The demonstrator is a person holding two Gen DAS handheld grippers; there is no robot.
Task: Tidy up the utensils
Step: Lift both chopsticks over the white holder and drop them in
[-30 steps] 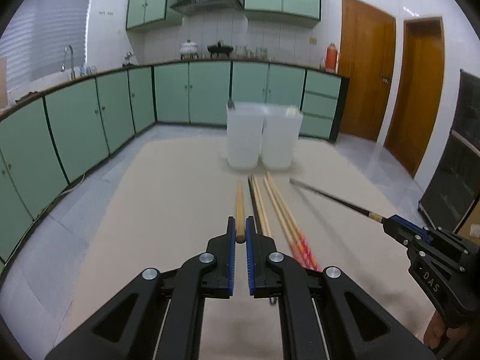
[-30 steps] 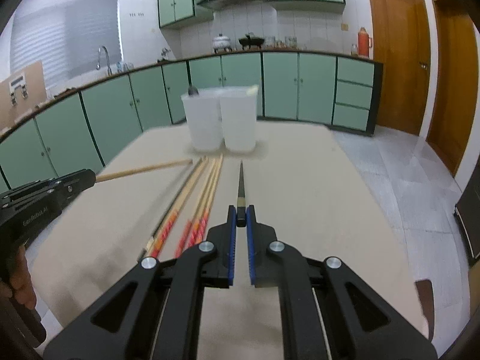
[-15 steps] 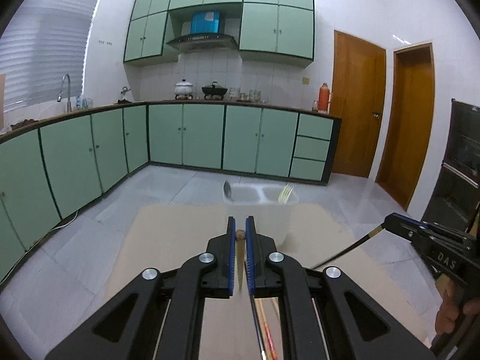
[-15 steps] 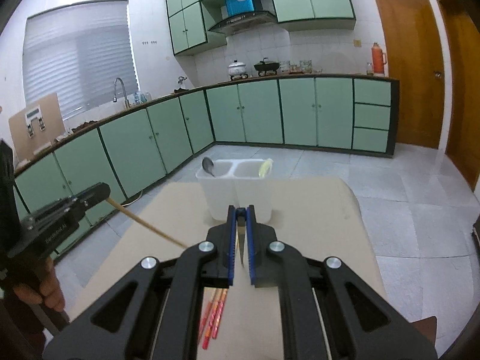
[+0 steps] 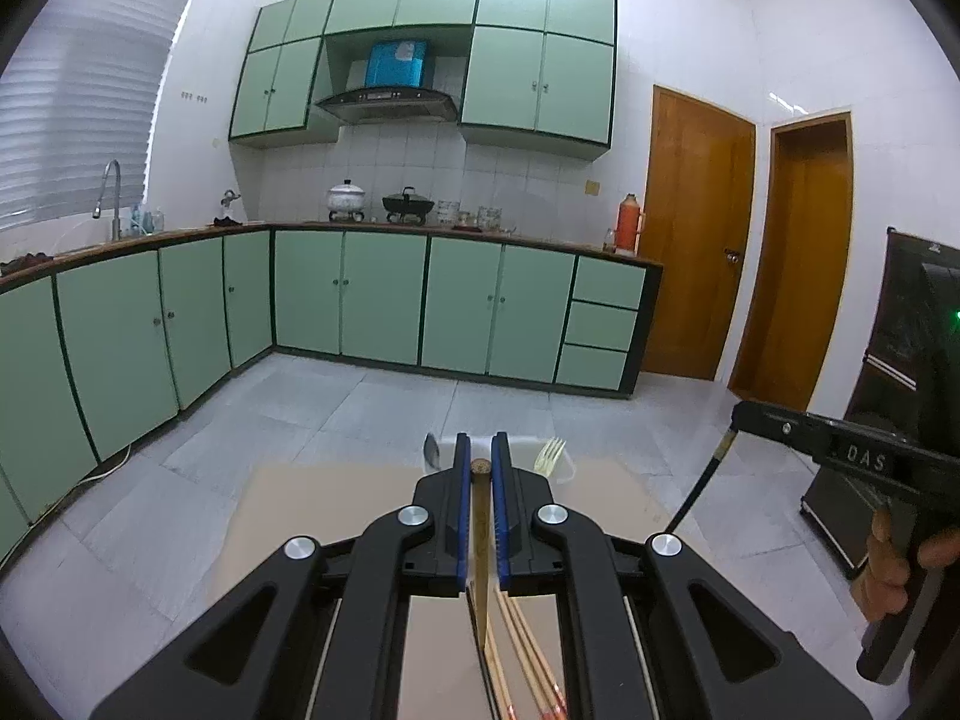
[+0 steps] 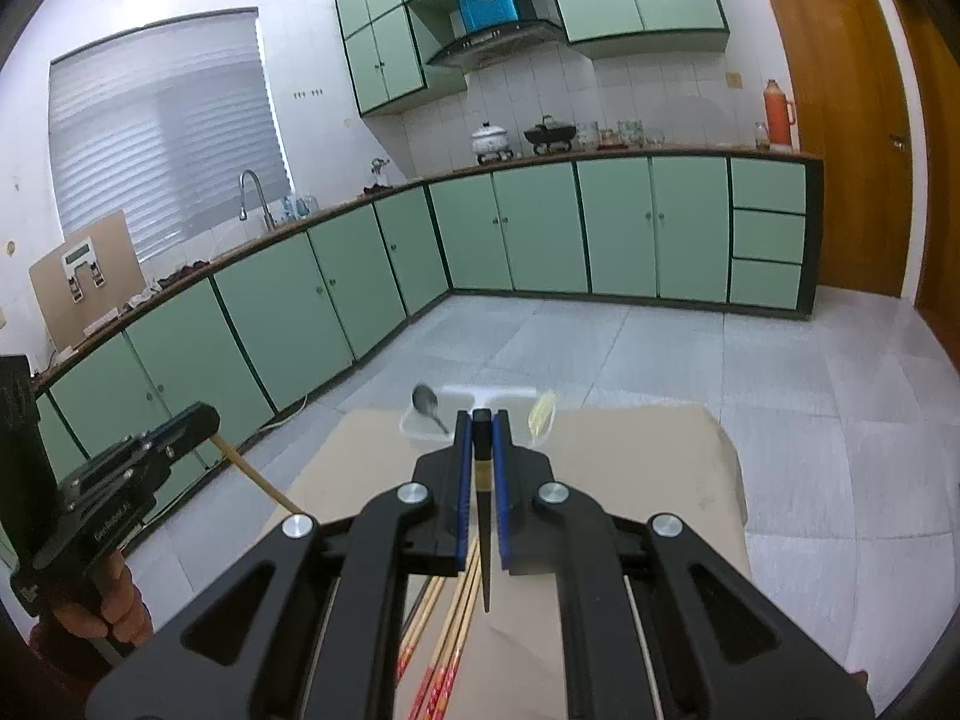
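On the left, our left gripper [image 5: 478, 468] is clamped on a wooden chopstick [image 5: 480, 546] that hangs tip-down above the table [image 5: 312, 510], and on the right our right gripper [image 6: 482, 423] is clenched on a black chopstick [image 6: 485, 546] held the same way. We judge the step in hand to be the carry toward the white utensil holder [image 6: 420, 429], where a spoon [image 6: 427, 402] occupies the left compartment and a fork [image 6: 542, 411] the right. The next move calls for aligning each tip over one compartment before release; more chopsticks [image 6: 447, 642] remain on the table below.
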